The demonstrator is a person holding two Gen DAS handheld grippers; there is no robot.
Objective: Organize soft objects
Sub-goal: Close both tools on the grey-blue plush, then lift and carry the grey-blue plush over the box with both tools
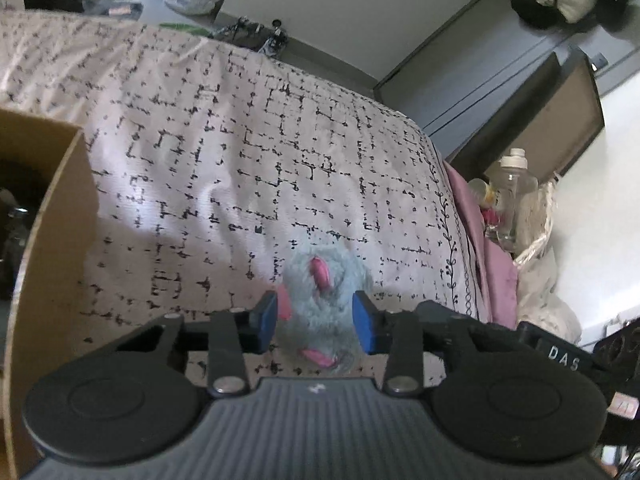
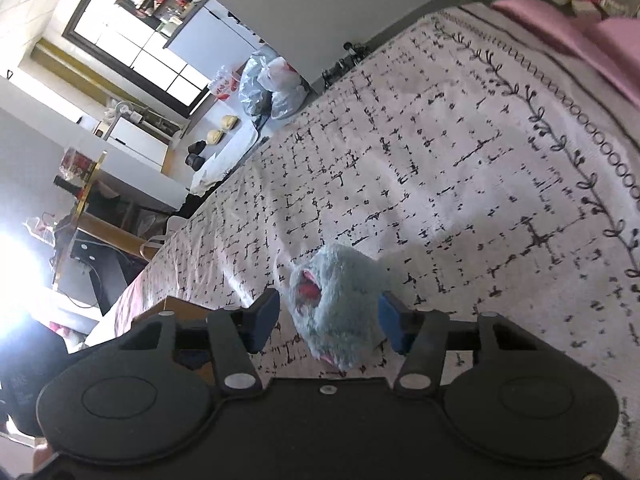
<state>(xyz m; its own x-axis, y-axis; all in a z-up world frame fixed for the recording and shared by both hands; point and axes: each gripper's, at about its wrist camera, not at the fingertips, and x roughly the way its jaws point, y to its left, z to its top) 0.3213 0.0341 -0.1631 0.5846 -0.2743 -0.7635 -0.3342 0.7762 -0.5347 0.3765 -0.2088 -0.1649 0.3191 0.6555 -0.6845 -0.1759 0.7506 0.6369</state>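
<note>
A fluffy pale-blue plush toy with pink patches point(image 1: 326, 304) lies on the bed's patterned white cover point(image 1: 240, 152). My left gripper point(image 1: 316, 322) is open with its blue pads on either side of the toy; the pads look close to its fur, contact unclear. In the right wrist view the same toy point(image 2: 340, 308) sits between the blue pads of my right gripper point(image 2: 330, 320), which is open; the right pad sits against the fur, the left pad stands apart. A brown cardboard box point(image 1: 48, 216) stands on the bed at the left.
A pink sheet point(image 1: 484, 240), a clear bottle point(image 1: 516, 188) and a white basket sit off the bed's right edge. Plastic bags point(image 2: 276, 84) and a table lie beyond the far end. A wardrobe point(image 1: 500, 72) stands behind the bed.
</note>
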